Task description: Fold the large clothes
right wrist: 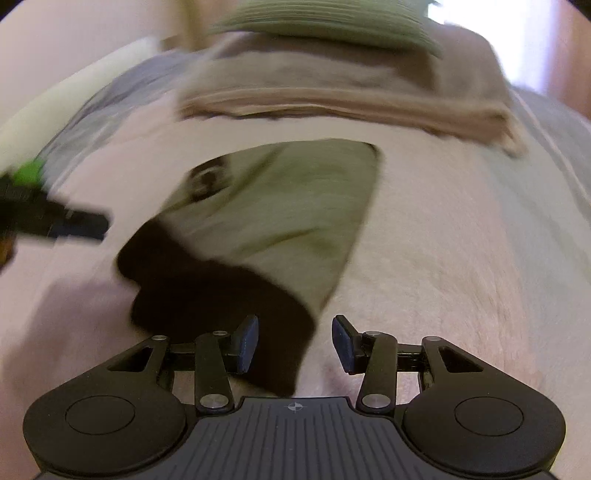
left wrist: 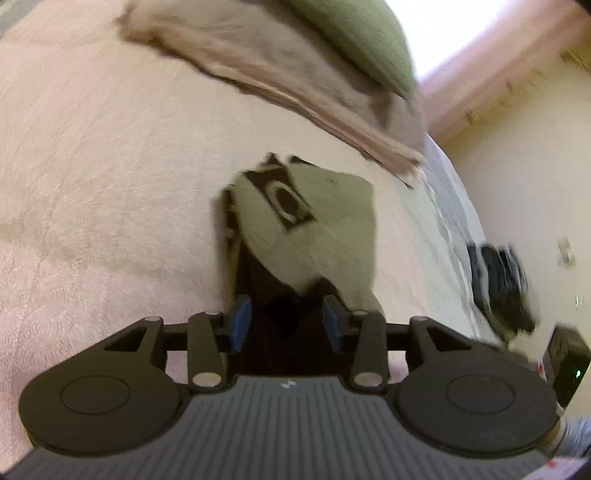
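My left tool (left wrist: 284, 325) and right tool (right wrist: 294, 345) gape wide over the soft, floppy grey-and-black folded garment (right wrist: 266, 206); I'd pinch its dark edge.

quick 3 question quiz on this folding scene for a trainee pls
1. True or false: the left gripper has its jaws apart.
2. What lies on the pink bedspread just ahead of the right gripper? A) a towel roll B) a beige garment with a dark band and dark printed patch C) a pair of shoes
3. What sits on top of the folded tan blanket at the far end of the bed?

Key:
1. True
2. B
3. A green pillow
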Tool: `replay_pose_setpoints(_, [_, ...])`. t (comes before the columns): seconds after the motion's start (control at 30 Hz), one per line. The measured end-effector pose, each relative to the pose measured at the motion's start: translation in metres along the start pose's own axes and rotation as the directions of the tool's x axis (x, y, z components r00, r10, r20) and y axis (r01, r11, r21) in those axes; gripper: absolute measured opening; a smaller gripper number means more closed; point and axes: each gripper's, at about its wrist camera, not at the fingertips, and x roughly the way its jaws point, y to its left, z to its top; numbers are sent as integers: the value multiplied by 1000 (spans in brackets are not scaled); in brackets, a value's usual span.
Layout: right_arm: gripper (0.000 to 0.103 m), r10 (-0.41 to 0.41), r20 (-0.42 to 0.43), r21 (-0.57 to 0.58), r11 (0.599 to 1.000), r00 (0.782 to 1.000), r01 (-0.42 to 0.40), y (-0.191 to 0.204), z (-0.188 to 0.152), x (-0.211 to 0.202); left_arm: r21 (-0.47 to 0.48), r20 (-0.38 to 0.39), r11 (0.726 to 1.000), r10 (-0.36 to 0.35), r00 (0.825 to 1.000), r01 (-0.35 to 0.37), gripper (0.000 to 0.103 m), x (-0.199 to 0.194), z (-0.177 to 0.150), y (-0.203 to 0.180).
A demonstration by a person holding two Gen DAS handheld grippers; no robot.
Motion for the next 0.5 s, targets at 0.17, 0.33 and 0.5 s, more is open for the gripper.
replay_pose_setpoints(0.17, [42,-48,-6,-262,964,999,45,32,-16,22,117,-35,993,-26,999,30,38,25,-10,-22])
replay_pose_setpoints(0.33, [0,-52,1,-407,912,999,48,40,-30,34,198,-25,979,44,999,-38,4,29,-30,-24])
replay_pose_setpoints(0.5, [0,-102,-3,-457,885,995,89,39,-36,45,232,-19,967,110,994,-102,4,27,-60,-19])
